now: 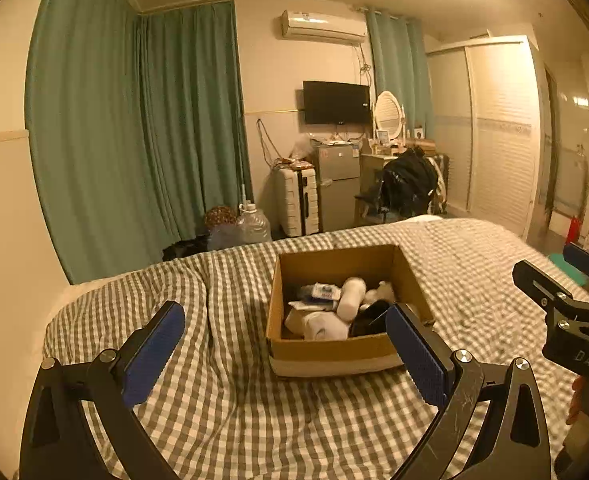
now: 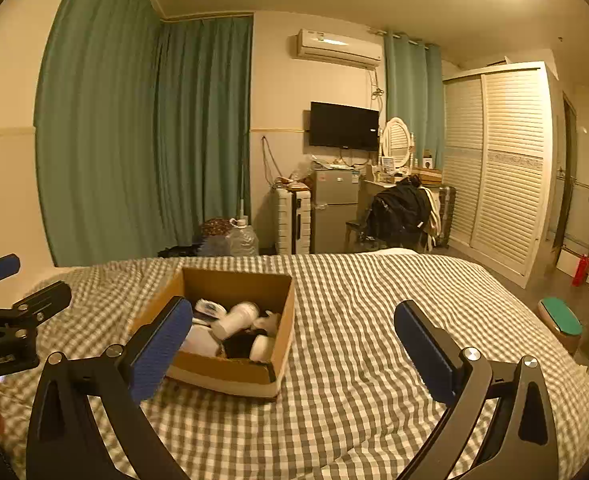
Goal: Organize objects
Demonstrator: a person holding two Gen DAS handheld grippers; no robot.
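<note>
An open cardboard box (image 1: 334, 350) sits on a bed with a grey-and-white checked cover (image 1: 222, 400). It holds several small items: a white bottle (image 1: 350, 294), white rolled socks, a blue-and-white packet and something black. My left gripper (image 1: 286, 336) is open and empty, just in front of the box. My right gripper (image 2: 294, 330) is open and empty, to the right of the box (image 2: 230, 376). The right gripper also shows at the right edge of the left wrist view (image 1: 566, 304).
Green curtains (image 1: 134, 140) hang behind the bed. Beyond its far edge stand a white suitcase (image 1: 298, 204), a small fridge, a chair with dark clothes, water jugs and a white wardrobe (image 1: 498, 132). A green-topped stool (image 2: 562, 320) stands right of the bed.
</note>
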